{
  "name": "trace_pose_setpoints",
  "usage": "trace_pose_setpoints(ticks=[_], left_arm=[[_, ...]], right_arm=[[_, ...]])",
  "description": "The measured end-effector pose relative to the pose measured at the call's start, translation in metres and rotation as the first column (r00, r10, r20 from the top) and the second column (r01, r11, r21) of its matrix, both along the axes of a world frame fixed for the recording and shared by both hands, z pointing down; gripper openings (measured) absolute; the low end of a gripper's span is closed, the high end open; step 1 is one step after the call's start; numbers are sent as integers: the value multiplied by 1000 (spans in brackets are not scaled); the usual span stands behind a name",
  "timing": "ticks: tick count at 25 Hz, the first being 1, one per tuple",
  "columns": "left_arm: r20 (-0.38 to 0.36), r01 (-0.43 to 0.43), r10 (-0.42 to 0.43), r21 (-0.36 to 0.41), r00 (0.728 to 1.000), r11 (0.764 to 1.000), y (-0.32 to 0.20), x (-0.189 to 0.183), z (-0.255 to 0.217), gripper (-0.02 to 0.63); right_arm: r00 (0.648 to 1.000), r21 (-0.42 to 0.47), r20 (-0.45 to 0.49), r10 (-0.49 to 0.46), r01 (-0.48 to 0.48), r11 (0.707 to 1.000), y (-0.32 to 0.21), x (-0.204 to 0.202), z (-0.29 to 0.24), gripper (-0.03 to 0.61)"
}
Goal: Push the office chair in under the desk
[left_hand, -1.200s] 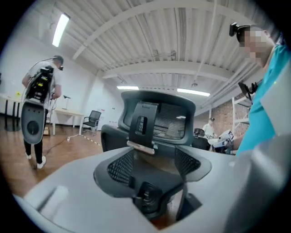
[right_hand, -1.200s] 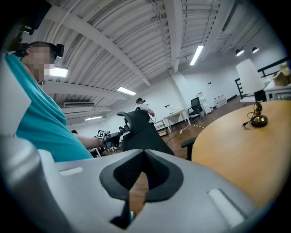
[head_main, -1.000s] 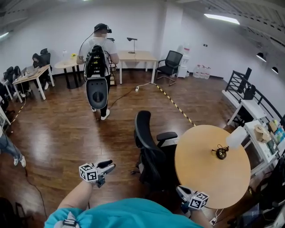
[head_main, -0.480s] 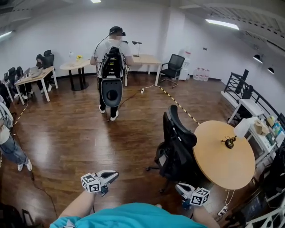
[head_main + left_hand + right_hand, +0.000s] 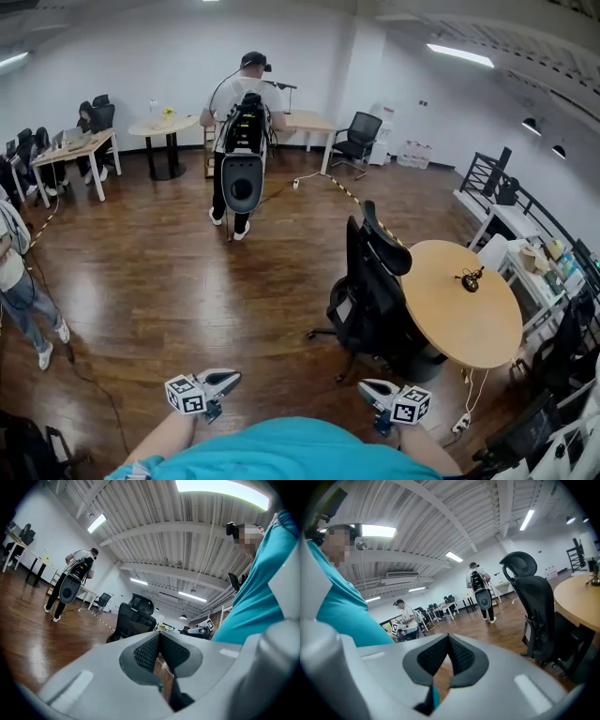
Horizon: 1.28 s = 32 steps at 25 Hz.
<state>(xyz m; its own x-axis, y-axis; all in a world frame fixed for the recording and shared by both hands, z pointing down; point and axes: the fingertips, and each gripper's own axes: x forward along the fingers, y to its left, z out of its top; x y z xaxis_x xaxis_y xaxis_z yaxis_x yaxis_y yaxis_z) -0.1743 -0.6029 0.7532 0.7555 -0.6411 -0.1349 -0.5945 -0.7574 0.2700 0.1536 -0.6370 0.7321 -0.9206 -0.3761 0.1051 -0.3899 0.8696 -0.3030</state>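
The black mesh office chair (image 5: 370, 295) stands on the brown wood floor (image 5: 169, 281), just beside the round light-wood desk (image 5: 478, 328). Its tall back is turned away from the desk. The left tongs (image 5: 225, 378) are squeezed shut with nothing in them. The right tongs (image 5: 367, 386) are squeezed shut too, and empty. Both are low by the person's teal shirt (image 5: 281, 455), well apart from the chair.

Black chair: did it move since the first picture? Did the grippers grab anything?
The view backed away, so the chair now looks farther from us. It is still beside the round table. The left gripper has just closed its jaws on nothing. The right gripper is shut and empty too.
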Motion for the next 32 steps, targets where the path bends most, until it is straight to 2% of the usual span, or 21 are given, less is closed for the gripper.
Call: trace_pose_setpoints(ticks=[5,8,11,15,18,23,26,28,30,32], left_arm=[[-3,20,-20,-15,1000,1000,85,48,-1,104],[-25,45,-46,-45,999,998,144,91,9,106],[-36,57,-59,-67,998,996,185,141,7,106],[22,63,-62,-37,998,997,248,171,-23,106],[24,104,-103,-15,994,995,297,153,-38,106],[13,113,-113,38,993,993,391,87,-31,106],[5,91,-91,15,996,996,459,47,-22,106],[33,77,-78,10,996,997,502,18,-20,106],[39,85,-85,0,996,996,538,-9,-23,106],[14,98,-98,3,995,995,569,-26,-29,106]], right_arm=[[997,66,-14,-73,73,995,84,22,-6,0],[991,61,-10,-130,131,990,150,48,5,0],[987,39,-11,-160,160,986,190,86,9,0],[984,23,6,-178,178,984,230,111,1,0],[983,52,8,-183,182,982,268,105,-14,0],[986,92,-9,-169,169,981,361,48,-8,0],[991,80,22,-133,130,988,422,9,-3,0],[992,75,40,-116,113,991,460,-18,-7,0],[994,68,32,-103,101,993,495,-36,-15,0],[995,66,12,-101,100,993,530,-45,-23,0]])
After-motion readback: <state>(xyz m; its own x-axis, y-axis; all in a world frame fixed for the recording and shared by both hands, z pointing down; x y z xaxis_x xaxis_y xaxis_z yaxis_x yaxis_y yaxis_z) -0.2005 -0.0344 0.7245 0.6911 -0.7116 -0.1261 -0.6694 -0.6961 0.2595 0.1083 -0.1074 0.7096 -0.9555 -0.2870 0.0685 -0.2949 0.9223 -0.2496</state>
